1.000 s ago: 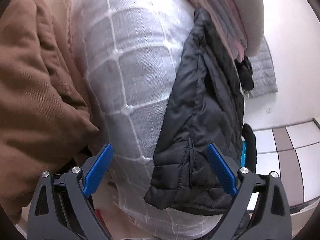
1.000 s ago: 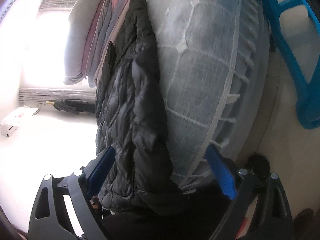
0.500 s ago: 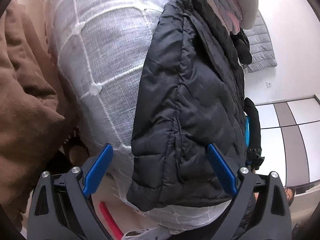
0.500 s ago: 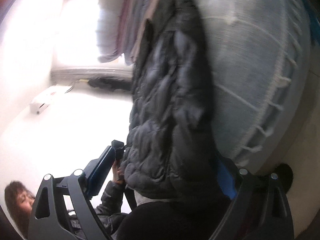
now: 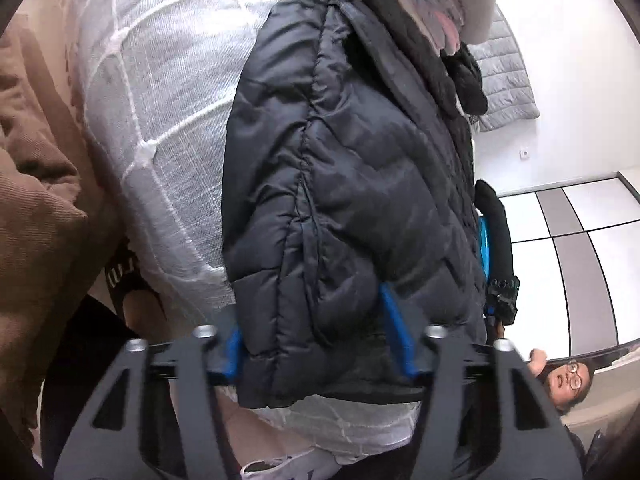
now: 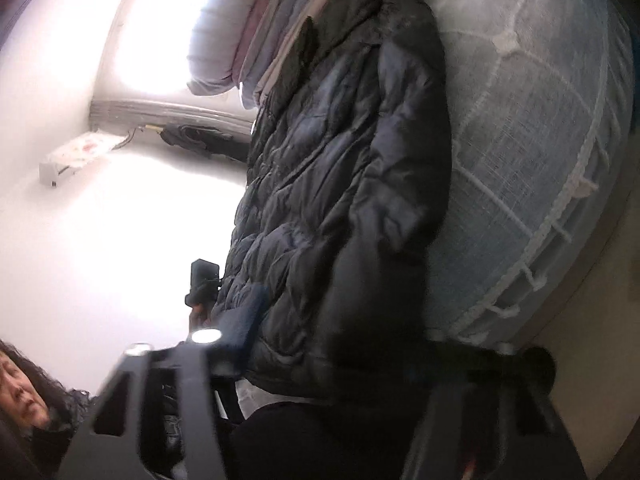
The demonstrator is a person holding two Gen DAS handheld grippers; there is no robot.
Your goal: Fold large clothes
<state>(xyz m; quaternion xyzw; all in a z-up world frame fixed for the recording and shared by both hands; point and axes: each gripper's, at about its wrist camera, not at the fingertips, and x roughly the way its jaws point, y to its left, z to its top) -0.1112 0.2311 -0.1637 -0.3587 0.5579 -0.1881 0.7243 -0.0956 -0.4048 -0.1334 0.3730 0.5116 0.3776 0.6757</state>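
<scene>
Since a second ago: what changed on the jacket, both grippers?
Both grippers' jaws have just been closing: the left gripper and the right gripper now clamp the near edge of the black puffer jacket, having moved in over it. The jacket lies as before on the white blanket.

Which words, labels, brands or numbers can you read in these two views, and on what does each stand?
None can be read.
White marks on a black band beside the white throw: too distorted to read.
The black puffer jacket shows no label.
</scene>
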